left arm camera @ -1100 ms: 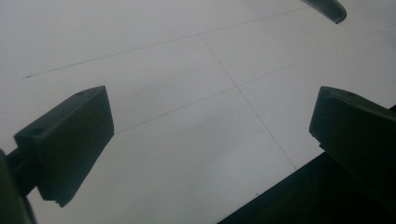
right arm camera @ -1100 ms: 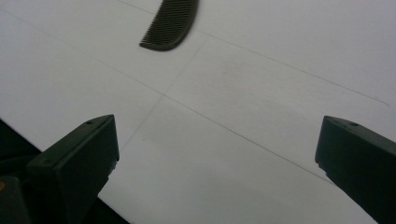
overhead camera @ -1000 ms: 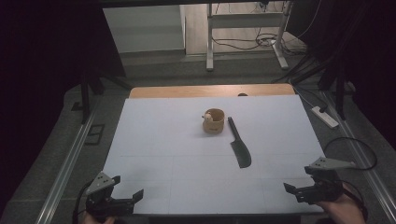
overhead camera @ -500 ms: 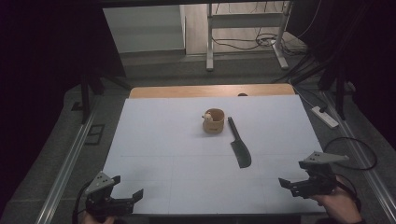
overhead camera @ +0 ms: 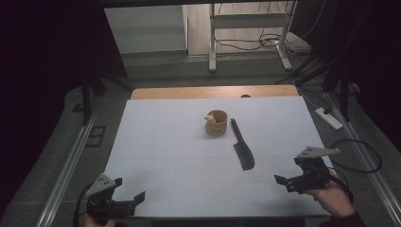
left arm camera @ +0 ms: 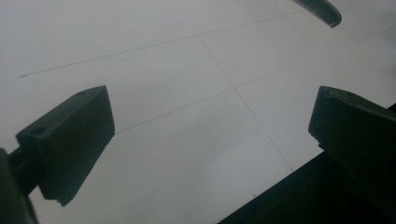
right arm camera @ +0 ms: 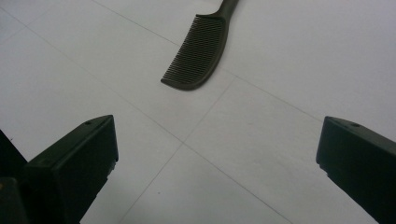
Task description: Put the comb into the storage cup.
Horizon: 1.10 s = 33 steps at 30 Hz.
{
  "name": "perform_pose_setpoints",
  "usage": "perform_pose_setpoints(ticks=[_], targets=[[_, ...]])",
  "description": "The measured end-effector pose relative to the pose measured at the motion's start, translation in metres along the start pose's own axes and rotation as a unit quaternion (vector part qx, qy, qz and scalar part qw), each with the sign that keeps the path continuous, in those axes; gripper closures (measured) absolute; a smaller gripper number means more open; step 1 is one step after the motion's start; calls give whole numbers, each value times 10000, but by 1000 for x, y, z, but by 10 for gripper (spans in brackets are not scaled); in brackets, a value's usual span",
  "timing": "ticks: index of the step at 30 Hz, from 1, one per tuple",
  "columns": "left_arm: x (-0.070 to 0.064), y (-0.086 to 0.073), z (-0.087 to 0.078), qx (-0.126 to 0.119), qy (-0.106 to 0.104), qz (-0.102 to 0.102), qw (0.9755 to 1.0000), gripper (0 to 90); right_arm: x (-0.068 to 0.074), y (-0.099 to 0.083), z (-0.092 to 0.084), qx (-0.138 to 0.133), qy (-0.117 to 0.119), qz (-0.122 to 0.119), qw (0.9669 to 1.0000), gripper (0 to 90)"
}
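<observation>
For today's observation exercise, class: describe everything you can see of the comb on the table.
The comb is dark, apparently plastic, with one row of fine, closely set teeth along a curved head that narrows into a slim handle. It lies flat on the white table, handle end pointing toward the small wooden cup, which stands just beside that end; contact cannot be judged. Nothing grips it: the right claw is open and apart from it, aimed its way.

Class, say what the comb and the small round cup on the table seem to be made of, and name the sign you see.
Comb: probably moulded plastic, matt and uniformly dark, with fine even teeth. Cup: possibly wood or bamboo, judging by its tan, dull wall; too small to be sure.
</observation>
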<state>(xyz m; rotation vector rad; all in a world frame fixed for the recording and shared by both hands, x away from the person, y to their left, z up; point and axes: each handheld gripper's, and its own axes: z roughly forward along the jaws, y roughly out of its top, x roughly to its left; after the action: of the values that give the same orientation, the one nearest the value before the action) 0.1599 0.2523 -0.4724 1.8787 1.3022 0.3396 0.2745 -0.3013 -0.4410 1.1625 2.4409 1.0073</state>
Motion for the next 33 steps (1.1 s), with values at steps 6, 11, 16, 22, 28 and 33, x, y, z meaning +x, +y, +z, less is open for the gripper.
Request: perform_pose_setpoints(ticks=[6,11,16,22,28,33], targets=[[0,0,0,-2,-8,3,10000,8,1,6,5,12,7,-93,10000,0],[0,0,1,-3,-16,3,10000,8,0,12,12,40,58,-149,9999,0],[1,1,1,-2,-32,-5,10000,9,-2,22,18,79,162,-157,9997,0],[1,1,1,-9,-43,-15,10000,8,-2,30,24,84,114,-219,9997,0],[1,1,1,-8,-57,-22,10000,8,-2,41,35,171,74,-281,9994,0],[1,1,1,-9,-70,-26,10000,8,-3,45,41,254,66,-253,9993,0]])
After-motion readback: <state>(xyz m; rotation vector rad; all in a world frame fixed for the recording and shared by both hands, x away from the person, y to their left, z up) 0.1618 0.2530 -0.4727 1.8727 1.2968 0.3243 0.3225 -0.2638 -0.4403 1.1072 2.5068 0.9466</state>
